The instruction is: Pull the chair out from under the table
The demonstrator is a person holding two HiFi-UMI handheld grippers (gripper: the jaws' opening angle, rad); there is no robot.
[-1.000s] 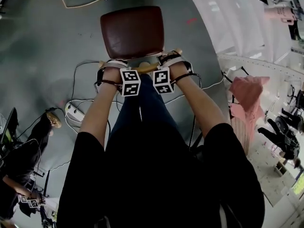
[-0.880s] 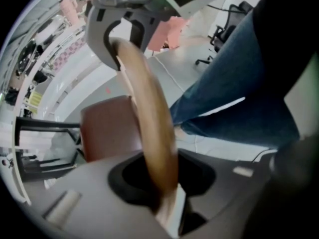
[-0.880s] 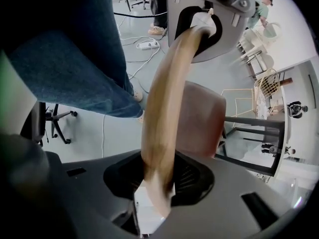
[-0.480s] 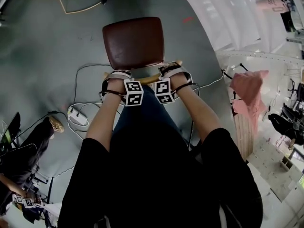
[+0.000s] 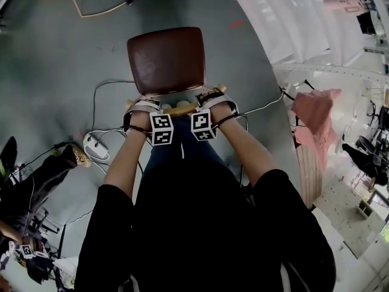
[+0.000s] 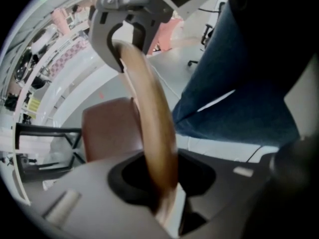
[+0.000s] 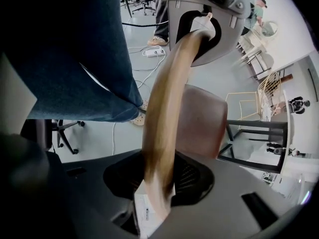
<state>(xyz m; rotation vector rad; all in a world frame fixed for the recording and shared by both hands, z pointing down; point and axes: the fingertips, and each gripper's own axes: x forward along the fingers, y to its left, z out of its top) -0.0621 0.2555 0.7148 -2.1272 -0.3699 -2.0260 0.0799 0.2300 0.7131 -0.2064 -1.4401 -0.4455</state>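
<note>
Jaws tight on chair backrest (image 5: 180, 109)

I wear a black short-sleeved top (image 5: 200, 236) over dark blue jeans (image 5: 182, 157). My left tongs (image 5: 144, 107) and right tongs (image 5: 211, 97) are grey-bodied, black-strapped, each topped by a white cube (image 5: 161, 129) with black square markers. Thin black cables (image 5: 231, 118) loop beside them.

the chair (image 5: 165, 59) stands upright, brown padded seat facing up, curved pale wooden back rail (image 5: 180, 109) on the near side, the whole thing clear of the white tabletop (image 5: 285, 23) off to the right.
</note>
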